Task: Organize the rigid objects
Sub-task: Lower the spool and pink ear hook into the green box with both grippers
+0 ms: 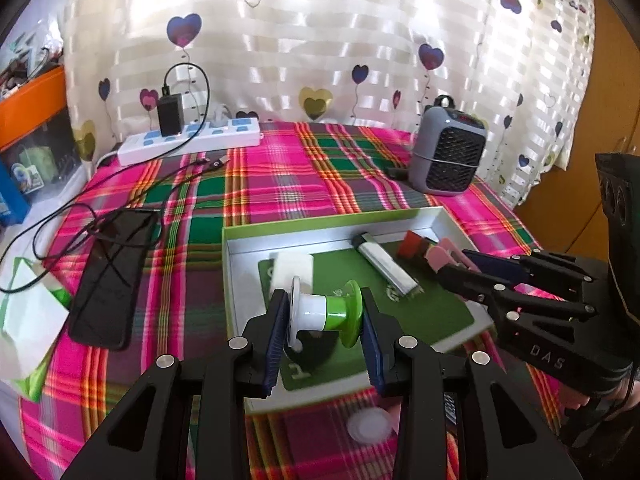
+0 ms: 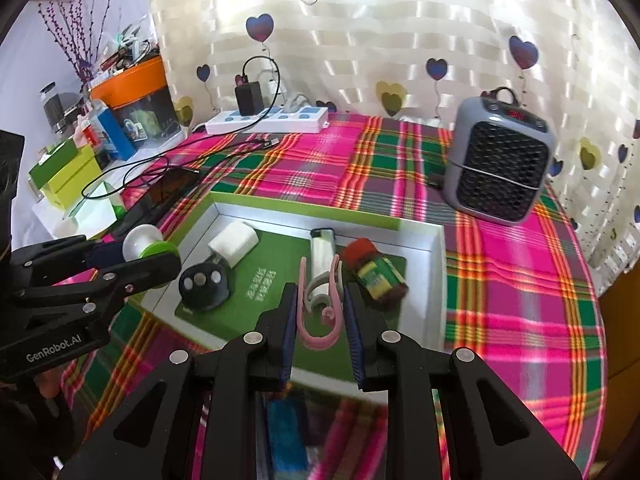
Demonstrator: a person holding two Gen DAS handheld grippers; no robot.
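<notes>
Left gripper (image 1: 325,320) was clamped end to end on a green-and-white spool (image 1: 326,310), held above the near left part of the box (image 1: 332,222). Right gripper (image 2: 320,312) pinched a pink clip (image 2: 320,316) above the box's green mat (image 2: 280,280), beside the white lighter (image 2: 322,256).

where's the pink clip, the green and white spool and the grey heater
pink clip (image 2: 320,334), right wrist view, on its curved closed end
green and white spool (image 1: 326,312), left wrist view, on its barrel
grey heater (image 2: 500,168), right wrist view, on its front grille
</notes>
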